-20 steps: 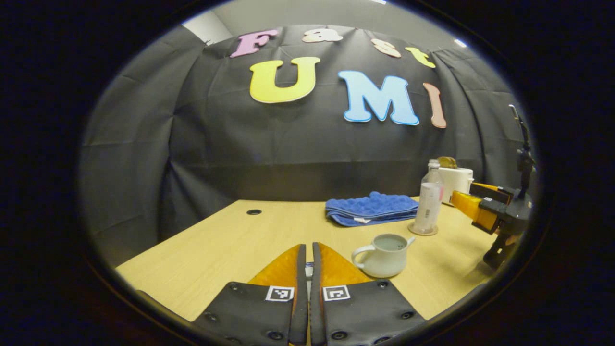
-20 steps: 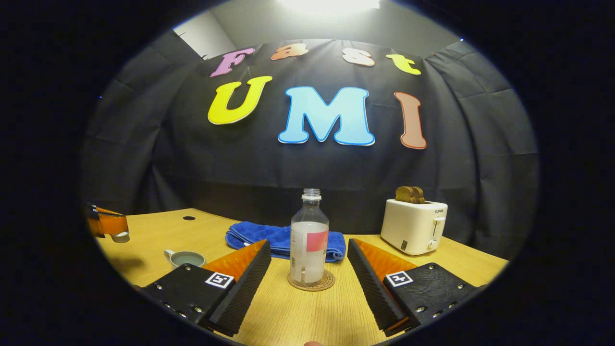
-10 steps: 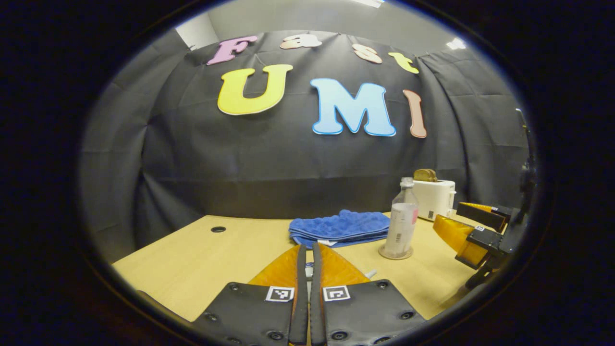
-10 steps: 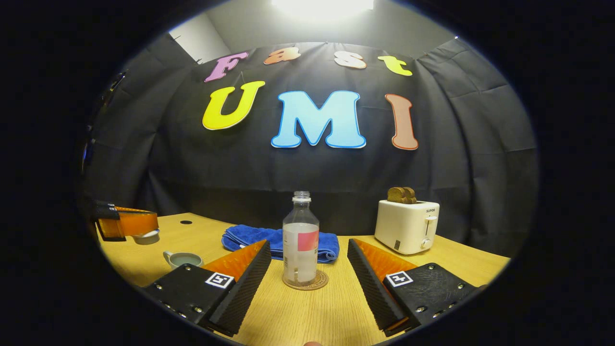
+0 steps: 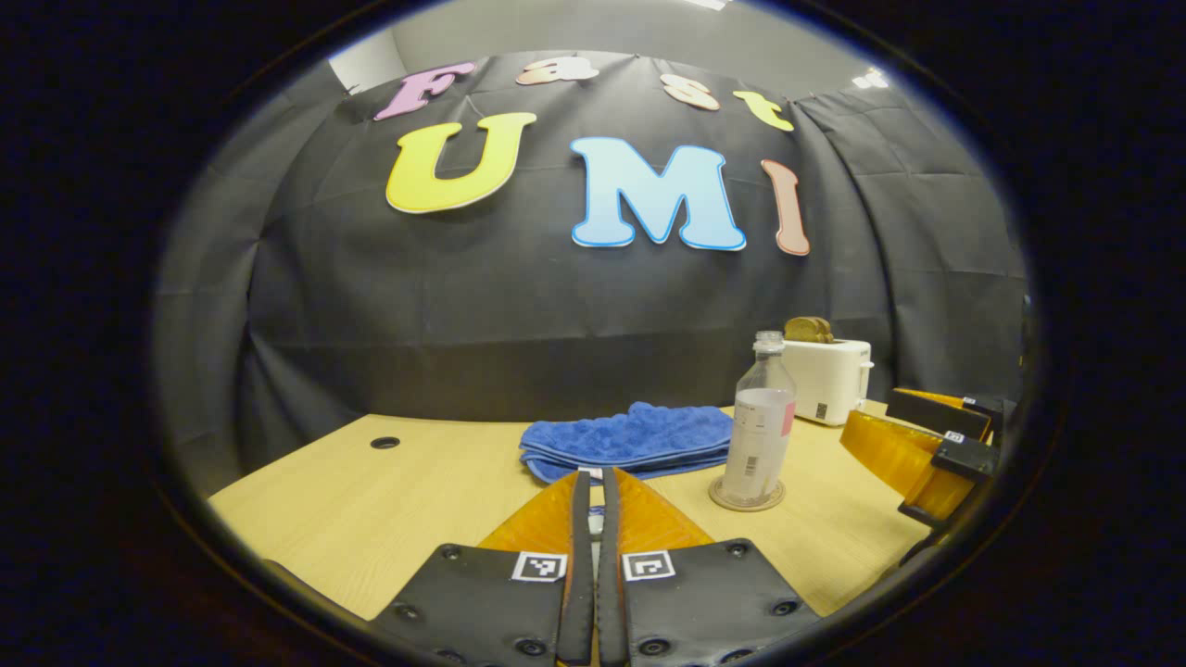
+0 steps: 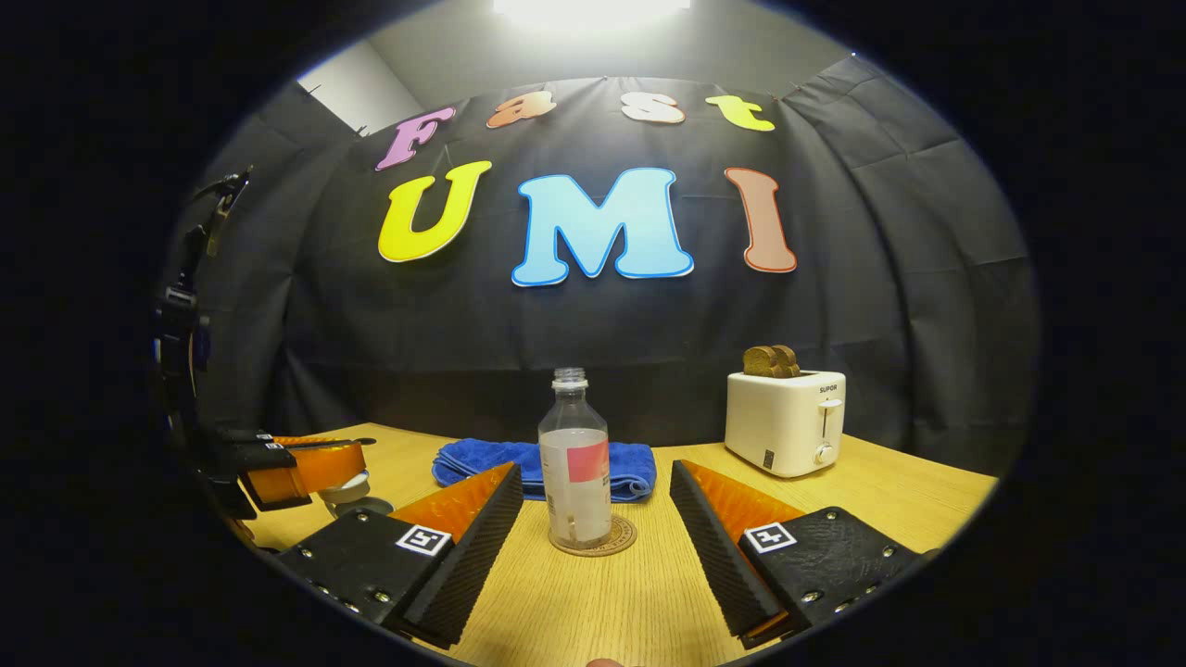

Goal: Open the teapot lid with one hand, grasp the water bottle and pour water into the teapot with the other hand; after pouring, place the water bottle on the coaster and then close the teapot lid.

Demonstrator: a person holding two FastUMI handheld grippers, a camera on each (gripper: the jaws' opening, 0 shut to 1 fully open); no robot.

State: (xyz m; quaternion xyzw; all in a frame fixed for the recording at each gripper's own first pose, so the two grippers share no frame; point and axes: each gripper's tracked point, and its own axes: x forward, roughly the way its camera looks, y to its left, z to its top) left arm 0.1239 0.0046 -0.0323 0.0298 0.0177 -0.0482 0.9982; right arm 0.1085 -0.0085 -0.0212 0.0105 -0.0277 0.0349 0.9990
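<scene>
Far left in the right gripper view, the left gripper [image 6: 320, 466] is seen held above the small pale ceramic teapot [image 6: 357, 507], with the pale round teapot lid [image 6: 345, 484] pinched between its fingers. The lid is lifted clear, right over the pot's open mouth. In the left gripper view that same gripper [image 5: 594, 486] is seen with its fingers nearly together, and just a sliver of something pale is caught in the gap, so the grip is confirmed mostly from the other camera.

Moving right, a clear plastic water bottle with a red-and-white label [image 6: 574, 459] is stood upright on a round brown coaster [image 6: 593, 537]. No cap is seen on it, and it's roughly half filled. The right gripper [image 6: 598, 505] is spread wide with nothing in it, one finger on each side of the bottle but clearly short of it, no contact at all.

Behind the bottle a folded blue fluffy towel [image 6: 542, 463] is laid flat. Further right a white two-slot toaster [image 6: 784, 421] with brown toast poking out the top is set near the back edge.

Everything is sat on a light wood-grain table [image 6: 639, 593], with a dark cable hole [image 5: 384, 443] towards its far left corner. The booth is closed in by wrinkled black cloth, and a strong light is glaring overhead.
</scene>
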